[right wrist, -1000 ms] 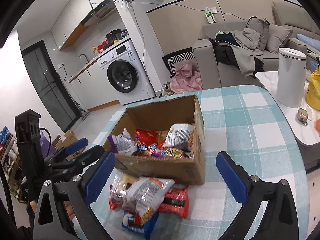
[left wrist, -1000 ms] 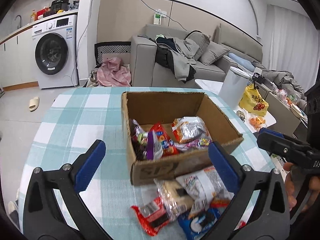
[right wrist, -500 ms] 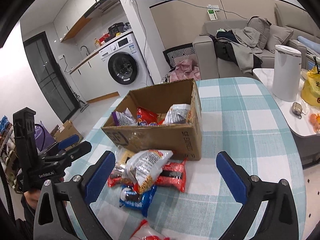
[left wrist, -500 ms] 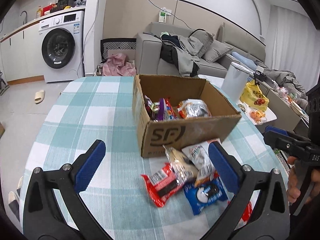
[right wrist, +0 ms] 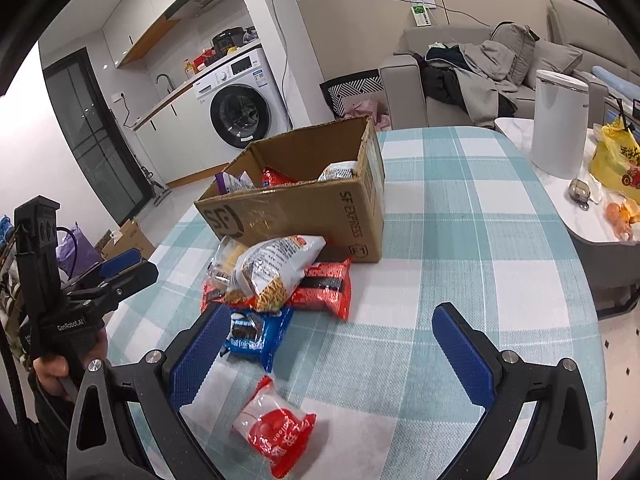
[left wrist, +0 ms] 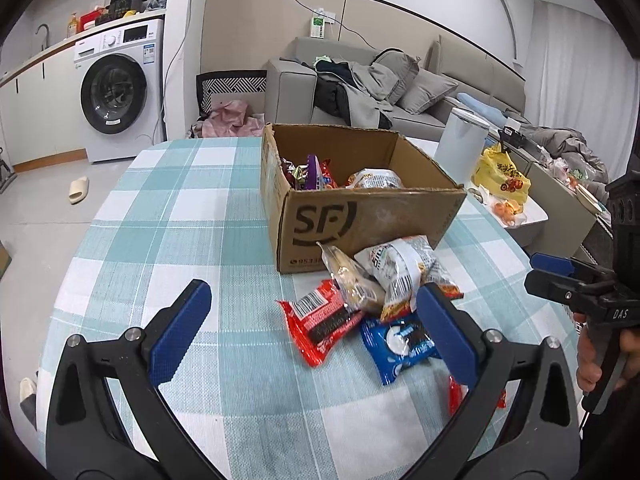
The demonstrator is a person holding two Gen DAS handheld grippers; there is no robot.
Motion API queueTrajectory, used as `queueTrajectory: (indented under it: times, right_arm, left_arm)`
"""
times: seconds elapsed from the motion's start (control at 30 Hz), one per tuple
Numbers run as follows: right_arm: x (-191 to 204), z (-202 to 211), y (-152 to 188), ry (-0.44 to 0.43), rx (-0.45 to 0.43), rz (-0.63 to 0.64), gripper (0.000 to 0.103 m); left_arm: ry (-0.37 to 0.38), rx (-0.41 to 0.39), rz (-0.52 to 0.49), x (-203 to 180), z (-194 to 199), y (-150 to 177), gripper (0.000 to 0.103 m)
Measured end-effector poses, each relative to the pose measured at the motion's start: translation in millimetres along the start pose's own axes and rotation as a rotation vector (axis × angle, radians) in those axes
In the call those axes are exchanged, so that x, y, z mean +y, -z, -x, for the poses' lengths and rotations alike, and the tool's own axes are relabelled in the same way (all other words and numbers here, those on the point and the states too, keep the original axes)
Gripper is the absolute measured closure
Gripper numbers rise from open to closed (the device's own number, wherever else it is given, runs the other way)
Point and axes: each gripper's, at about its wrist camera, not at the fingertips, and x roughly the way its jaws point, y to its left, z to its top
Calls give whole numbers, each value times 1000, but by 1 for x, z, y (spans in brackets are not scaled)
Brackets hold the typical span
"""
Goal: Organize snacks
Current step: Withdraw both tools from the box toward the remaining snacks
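Observation:
A brown cardboard box [left wrist: 372, 220] [right wrist: 300, 208] with several snack packets inside stands on the checked table. In front of it lies a loose heap: a white noodle bag [left wrist: 400, 268] [right wrist: 276, 268], a red packet [left wrist: 320, 320] [right wrist: 328, 286], a blue cookie packet [left wrist: 400, 344] [right wrist: 256, 334] and a clear pack [left wrist: 352, 280]. A red-and-clear packet [right wrist: 276, 432] lies alone nearer me. My left gripper [left wrist: 312, 328] is open, low over the table before the heap. My right gripper [right wrist: 332, 352] is open too, above the lone packet. Both hold nothing.
The checked tablecloth [left wrist: 180, 208] spreads left of the box. To the right stand a white bin [right wrist: 560, 128], a yellow bag [right wrist: 616, 164] and oranges on a side table. A sofa [left wrist: 360, 88] and washing machine [left wrist: 120, 92] lie behind.
Both grippers have pulled back and dropped lower, so the box looks farther and more of the snack heap shows. The lone red packet has come into the right wrist view. The fingers stayed open.

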Motion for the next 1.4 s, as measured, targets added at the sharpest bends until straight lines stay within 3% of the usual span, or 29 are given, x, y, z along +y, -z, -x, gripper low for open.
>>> queueTrajectory:
  times: [0.63, 1.4]
  right_arm:
    - [7, -23, 29, 13, 105, 97, 0]
    - [28, -41, 60, -6, 282, 322, 0]
  left_arm:
    - [10, 58, -42, -18, -8, 26, 1]
    - [28, 108, -64, -28, -32, 40, 1]
